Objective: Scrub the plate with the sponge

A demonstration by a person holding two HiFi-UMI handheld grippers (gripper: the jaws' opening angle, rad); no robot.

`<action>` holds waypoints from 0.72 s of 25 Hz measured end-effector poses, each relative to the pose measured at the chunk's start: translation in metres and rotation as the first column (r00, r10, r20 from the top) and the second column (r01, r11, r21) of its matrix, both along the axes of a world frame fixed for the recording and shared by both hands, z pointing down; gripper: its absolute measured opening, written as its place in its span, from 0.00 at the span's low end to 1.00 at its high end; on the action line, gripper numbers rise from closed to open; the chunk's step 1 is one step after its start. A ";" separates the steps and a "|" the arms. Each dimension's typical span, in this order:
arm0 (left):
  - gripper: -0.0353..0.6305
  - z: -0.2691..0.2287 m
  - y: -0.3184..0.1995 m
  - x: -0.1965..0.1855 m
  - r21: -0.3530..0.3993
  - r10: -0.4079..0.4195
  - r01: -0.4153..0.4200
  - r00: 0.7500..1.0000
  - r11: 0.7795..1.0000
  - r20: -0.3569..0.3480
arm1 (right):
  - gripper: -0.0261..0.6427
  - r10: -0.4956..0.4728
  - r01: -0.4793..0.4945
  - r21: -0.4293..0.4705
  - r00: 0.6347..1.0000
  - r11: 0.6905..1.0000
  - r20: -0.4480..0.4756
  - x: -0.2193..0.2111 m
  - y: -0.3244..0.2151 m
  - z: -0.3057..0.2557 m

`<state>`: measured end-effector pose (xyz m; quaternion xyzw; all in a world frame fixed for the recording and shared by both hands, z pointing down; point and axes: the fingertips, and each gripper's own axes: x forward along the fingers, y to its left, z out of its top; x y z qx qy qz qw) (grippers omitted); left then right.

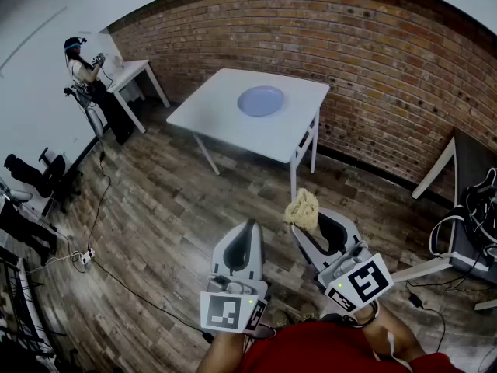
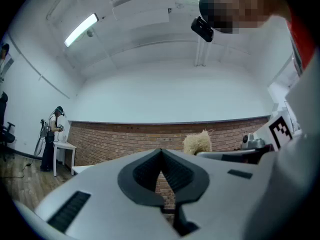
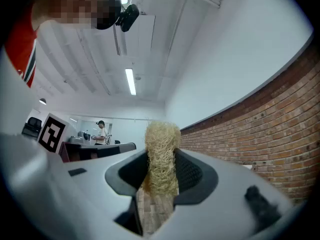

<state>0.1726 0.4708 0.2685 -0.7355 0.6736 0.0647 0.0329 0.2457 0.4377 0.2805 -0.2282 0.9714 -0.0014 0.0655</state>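
A pale blue plate [image 1: 261,100] lies on a white table [image 1: 217,119] by the brick wall, some way ahead of both grippers. My right gripper [image 1: 311,217] is shut on a tan, fibrous sponge [image 1: 303,207], which sticks up between its jaws; in the right gripper view the sponge [image 3: 161,156] fills the gap. My left gripper [image 1: 250,228] is shut with nothing in it, held beside the right one over the wood floor. In the left gripper view the sponge [image 2: 197,143] shows to the right, past the closed jaws [image 2: 161,165].
A person [image 1: 87,76] stands at a small white table [image 1: 133,74] far left. Cables and a power strip [image 1: 84,256] trail across the floor at left. Chairs [image 1: 35,176] stand at the left edge. A dark desk with cables [image 1: 475,208] sits at right.
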 end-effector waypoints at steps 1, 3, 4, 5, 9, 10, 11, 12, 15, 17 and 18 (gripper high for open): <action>0.07 0.000 -0.001 0.000 0.000 -0.001 0.001 1.000 1.000 0.001 | 0.28 0.000 0.000 0.001 1.000 1.000 0.000 0.000 -0.002 0.000; 0.07 -0.001 -0.004 0.000 0.002 -0.003 0.003 1.000 1.000 0.001 | 0.28 0.000 0.000 0.002 1.000 1.000 -0.001 0.001 -0.005 0.000; 0.07 -0.001 -0.006 0.001 0.002 -0.005 0.005 1.000 1.000 0.002 | 0.28 0.000 0.000 0.002 1.000 1.000 -0.002 0.002 -0.007 0.000; 0.07 -0.001 -0.007 0.001 0.003 -0.007 0.007 1.000 1.000 0.002 | 0.28 0.000 0.000 0.003 1.000 1.000 -0.003 0.003 -0.009 0.000; 0.07 0.000 -0.013 0.001 0.001 -0.014 0.014 1.000 1.000 0.005 | 0.28 -0.003 0.003 -0.005 1.000 1.000 -0.003 0.003 -0.015 0.003; 0.07 0.001 -0.015 0.001 0.001 -0.016 0.016 1.000 1.000 0.007 | 0.28 -0.006 0.006 -0.010 1.000 1.000 0.000 0.003 -0.017 0.003; 0.07 0.001 -0.017 0.001 -0.001 -0.018 0.018 1.000 1.000 0.008 | 0.28 -0.008 0.008 -0.016 1.000 1.000 0.005 0.003 -0.020 0.004; 0.07 0.002 -0.019 0.001 -0.002 -0.021 0.021 1.000 1.000 0.009 | 0.28 -0.011 0.011 -0.021 1.000 1.000 0.009 0.003 -0.023 0.004; 0.07 0.003 -0.029 0.003 -0.008 -0.030 0.030 0.999 1.000 0.014 | 0.28 -0.026 0.027 -0.026 1.000 0.999 0.013 0.005 -0.034 0.004; 0.07 0.004 -0.037 0.004 -0.014 -0.036 0.037 0.999 0.999 0.019 | 0.28 -0.039 0.039 -0.024 0.999 0.999 0.010 0.005 -0.042 0.004; 0.07 0.004 -0.041 0.004 -0.017 -0.041 0.041 0.999 0.999 0.020 | 0.28 -0.046 0.046 -0.022 0.999 0.999 0.010 0.005 -0.045 0.003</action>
